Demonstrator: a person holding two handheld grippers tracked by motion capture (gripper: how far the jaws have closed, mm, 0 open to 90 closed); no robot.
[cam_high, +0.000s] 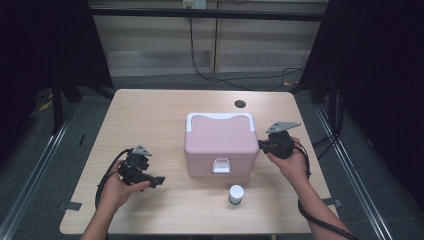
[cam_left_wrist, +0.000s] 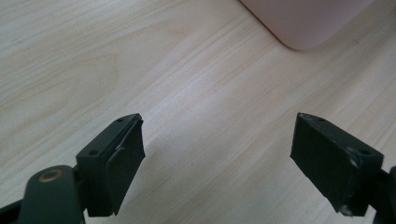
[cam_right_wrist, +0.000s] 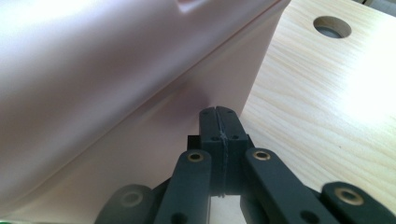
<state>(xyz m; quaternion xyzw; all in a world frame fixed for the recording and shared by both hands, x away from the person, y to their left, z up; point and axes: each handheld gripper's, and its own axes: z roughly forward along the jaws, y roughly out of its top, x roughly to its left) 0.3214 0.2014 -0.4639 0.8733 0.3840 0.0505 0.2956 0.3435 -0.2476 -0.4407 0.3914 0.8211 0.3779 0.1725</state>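
Right tool (cam_right_wrist: 219, 122), jaws fully closed on nothing, tip against the pink box's (cam_high: 220, 145) right side at mid-surface (cam_high: 150, 110); left tool (cam_high: 159, 181) gapes empty nearer the person. Judged step: nudging the box (latch untouched). Next: steady sideways pressure.

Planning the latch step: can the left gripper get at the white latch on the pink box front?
Probably yes. The left gripper is open, with bare table between it and the white latch on the pink box.
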